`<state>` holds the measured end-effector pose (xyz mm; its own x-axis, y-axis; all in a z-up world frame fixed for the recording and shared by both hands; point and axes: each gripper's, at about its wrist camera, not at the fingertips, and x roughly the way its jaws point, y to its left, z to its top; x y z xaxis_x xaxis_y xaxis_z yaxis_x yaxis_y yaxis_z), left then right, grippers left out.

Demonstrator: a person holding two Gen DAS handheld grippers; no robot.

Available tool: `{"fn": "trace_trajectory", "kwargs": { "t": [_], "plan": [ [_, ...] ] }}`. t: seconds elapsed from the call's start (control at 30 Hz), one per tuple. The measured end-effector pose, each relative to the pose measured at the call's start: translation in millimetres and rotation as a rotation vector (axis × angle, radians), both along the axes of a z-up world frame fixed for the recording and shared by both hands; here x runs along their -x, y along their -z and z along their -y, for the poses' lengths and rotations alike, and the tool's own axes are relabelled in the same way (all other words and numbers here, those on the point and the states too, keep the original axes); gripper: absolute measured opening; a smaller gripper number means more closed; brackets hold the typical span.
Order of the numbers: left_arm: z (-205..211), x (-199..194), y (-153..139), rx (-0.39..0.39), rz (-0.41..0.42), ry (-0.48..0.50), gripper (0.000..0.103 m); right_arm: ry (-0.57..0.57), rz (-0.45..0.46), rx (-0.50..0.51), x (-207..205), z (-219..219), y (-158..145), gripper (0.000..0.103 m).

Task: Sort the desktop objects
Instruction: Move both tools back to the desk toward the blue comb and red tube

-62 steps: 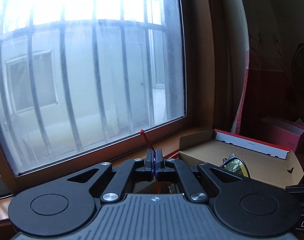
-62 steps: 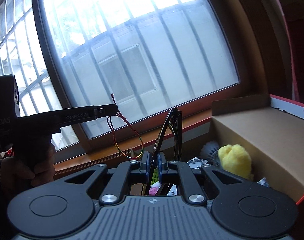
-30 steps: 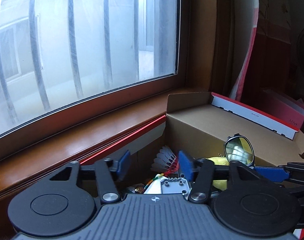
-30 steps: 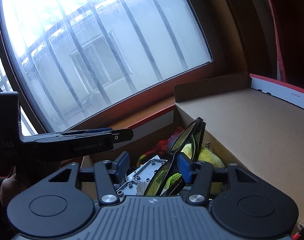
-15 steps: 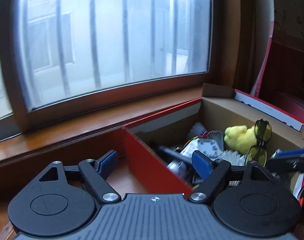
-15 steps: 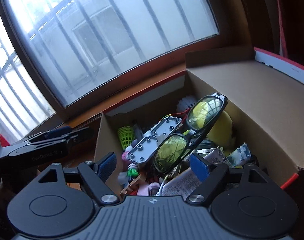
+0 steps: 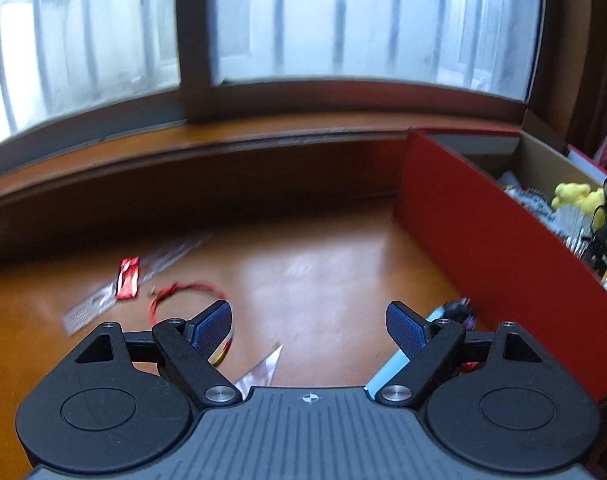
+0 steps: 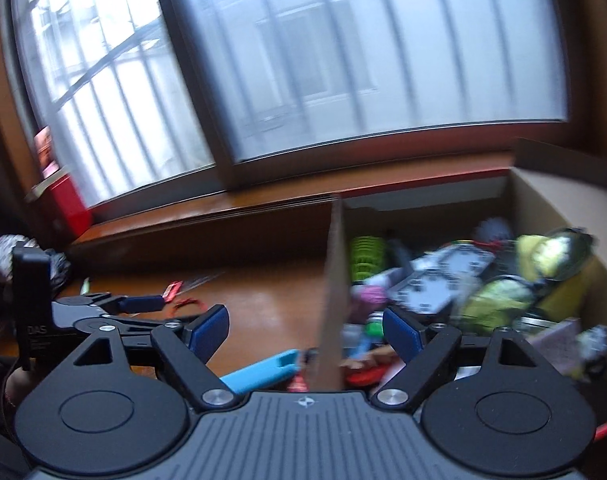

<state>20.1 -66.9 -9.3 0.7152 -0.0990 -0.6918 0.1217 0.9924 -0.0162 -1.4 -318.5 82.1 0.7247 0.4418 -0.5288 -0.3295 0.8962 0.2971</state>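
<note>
My left gripper [image 7: 309,328] is open and empty above the brown desk [image 7: 323,272]. On the desk lie a red string loop [image 7: 183,294], a red wrapper [image 7: 127,278], a clear packet [image 7: 263,368] and a light blue bar [image 7: 399,360]. My right gripper [image 8: 303,328] is open and empty over the left wall of the red cardboard box [image 8: 329,280]. Inside the box lie the yellow-lensed glasses [image 8: 543,276], a grey plate [image 8: 443,276] and a green shuttlecock [image 8: 367,260]. The left gripper also shows in the right wrist view [image 8: 143,304].
The box's red side wall [image 7: 503,248] stands at the right of the desk, with a yellow plush [image 7: 575,196] inside. A wooden window sill [image 7: 223,148] and barred window run along the back. A red box [image 8: 67,200] stands at far left.
Both grippers opened and dropped the string and the glasses into the box. The left has swung left and down over the desk; the right has pulled back left to the box's wall.
</note>
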Motion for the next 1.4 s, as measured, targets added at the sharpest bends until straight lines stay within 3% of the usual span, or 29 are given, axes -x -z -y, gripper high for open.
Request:
{"fn": "trace_trajectory", "kwargs": {
  "t": [0.13, 0.23, 0.43, 0.5, 0.73, 1.13, 1.4],
  "plan": [
    [-2, 6, 17, -0.017, -0.039, 0.132, 0.082, -0.09, -0.005, 0.021, 0, -47, 0, 0.086],
    [2, 5, 28, -0.012, -0.058, 0.235, 0.069, -0.094, -0.004, 0.044, 2, -72, -2, 0.086],
    [13, -4, 48, -0.003, -0.076, 0.372, 0.046, -0.014, -0.104, 0.055, 0, -92, 11, 0.084],
    [14, -7, 53, 0.003, -0.085, 0.401, 0.044, 0.026, -0.135, 0.071, -1, -97, 20, 0.084],
    [-1, -6, 55, -0.011, -0.092, 0.348, 0.037, 0.082, -0.15, 0.11, 11, -111, 30, 0.083],
    [-52, -2, 55, -0.041, -0.07, 0.209, 0.048, 0.114, -0.16, 0.23, 4, -134, 61, 0.084],
    [-61, 4, 55, -0.038, -0.054, 0.2, 0.051, 0.127, -0.148, 0.331, -10, -152, 89, 0.084]
  ]
}}
